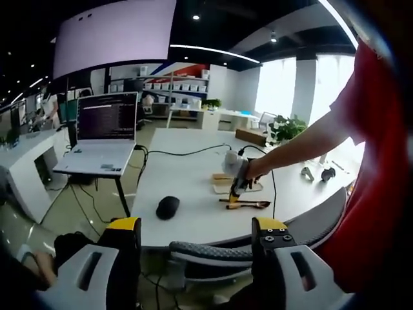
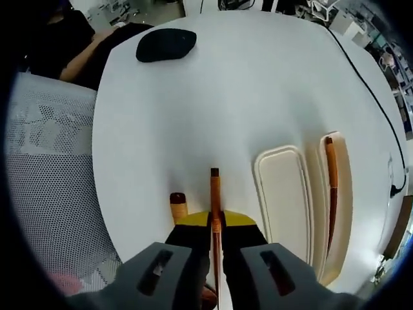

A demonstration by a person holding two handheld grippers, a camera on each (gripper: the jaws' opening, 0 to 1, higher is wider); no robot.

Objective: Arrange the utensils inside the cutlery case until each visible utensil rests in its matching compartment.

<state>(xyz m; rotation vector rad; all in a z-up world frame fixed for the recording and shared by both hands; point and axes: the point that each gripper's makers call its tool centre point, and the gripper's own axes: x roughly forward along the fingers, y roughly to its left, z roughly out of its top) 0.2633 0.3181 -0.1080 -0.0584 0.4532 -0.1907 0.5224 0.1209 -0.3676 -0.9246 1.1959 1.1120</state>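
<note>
My right gripper (image 2: 215,224) is shut on a thin wooden-handled utensil (image 2: 215,190) that points forward over the white table (image 2: 245,97). A second wooden handle (image 2: 177,205) pokes out just left of the jaws. To the right lies the cream cutlery case (image 2: 314,213): its near compartment (image 2: 284,200) is bare, and the far one holds a long wooden utensil (image 2: 332,184). In the left gripper view, my left gripper (image 1: 199,226) is open, held off the table above a chair; far ahead, the right gripper (image 1: 236,186) hangs over utensils (image 1: 246,205) on the table.
A black mouse (image 2: 166,45) (image 1: 168,206) lies on the table towards its rounded edge. A grey mesh chair (image 2: 45,168) (image 1: 258,240) stands against that edge. A black cable (image 2: 374,97) runs past the case. An open laptop (image 1: 103,139) sits on a side stand.
</note>
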